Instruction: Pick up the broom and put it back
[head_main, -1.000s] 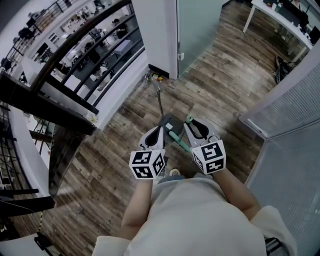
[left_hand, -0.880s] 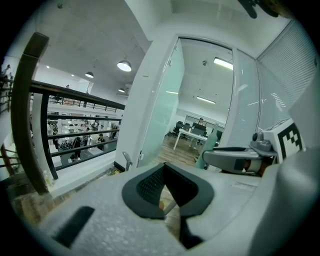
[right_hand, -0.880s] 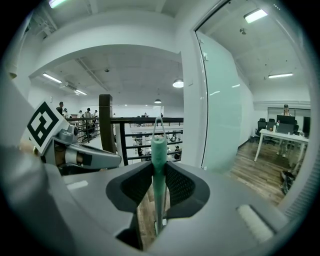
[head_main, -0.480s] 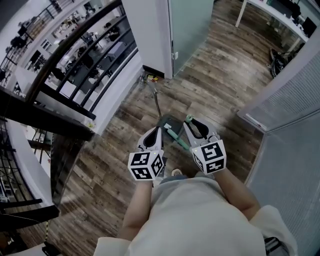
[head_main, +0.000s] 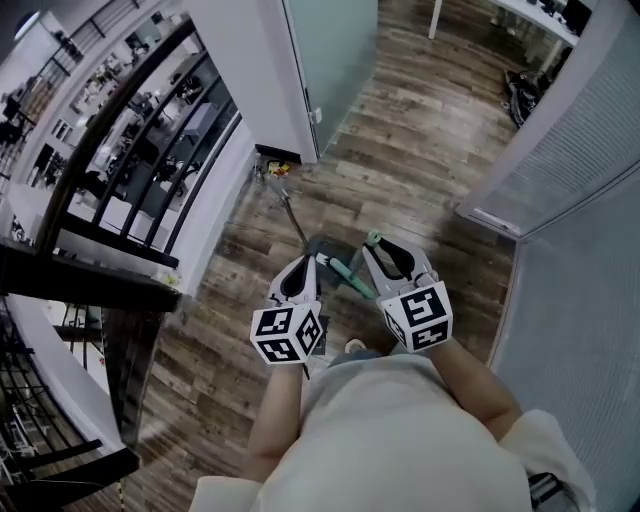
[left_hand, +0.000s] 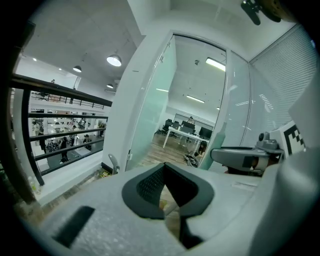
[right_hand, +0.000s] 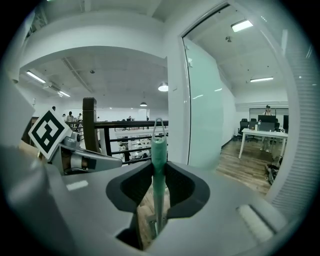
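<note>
The right gripper is clamped on the broom. The green handle stands upright between the pads, with a wire loop at its top, out on the wood floor near the white pillar. The left gripper, on the pillar's side of the broom, has its jaw tips together with nothing seen between them. A thin metal rod slants from near it toward the pillar's foot. A dark grey pan lies below the grippers; what it holds cannot be made out.
</note>
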